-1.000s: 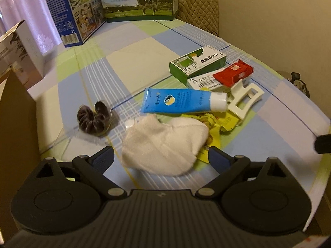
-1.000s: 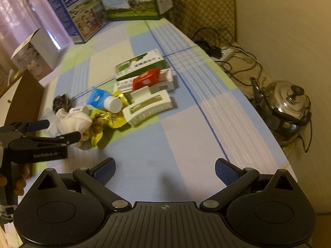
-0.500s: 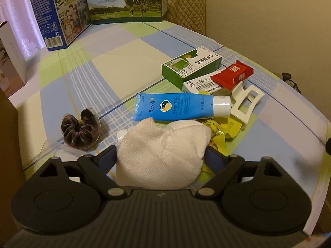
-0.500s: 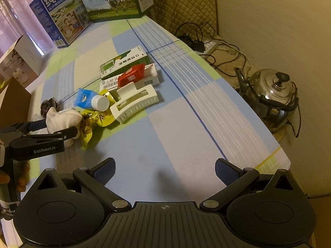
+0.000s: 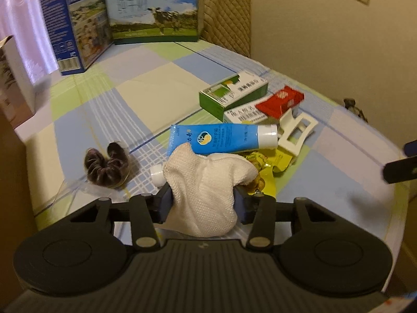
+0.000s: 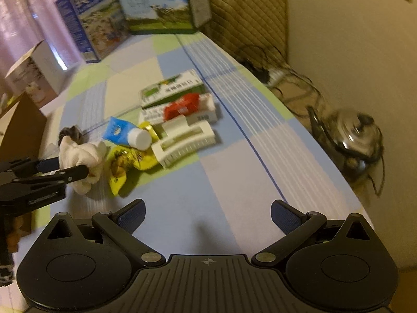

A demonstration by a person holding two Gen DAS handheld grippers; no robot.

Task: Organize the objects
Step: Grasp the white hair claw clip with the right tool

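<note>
My left gripper is shut on a white cloth, bunched between its blue pads; it also shows in the right wrist view at the left. Just beyond lie a blue tube with a white cap, yellow snack packets, a white hair claw, a red packet, a white box and a green box. A dark scrunchie lies to the left. My right gripper is open and empty above the checked tablecloth.
Two milk cartons stand at the table's far end, a white box at the far left. A brown cardboard box is at the left edge. A steel kettle and cables sit on the floor to the right.
My left gripper moved forward over the white cloth and shut on it, bunching it up. My right gripper stayed open and shifted a little.
</note>
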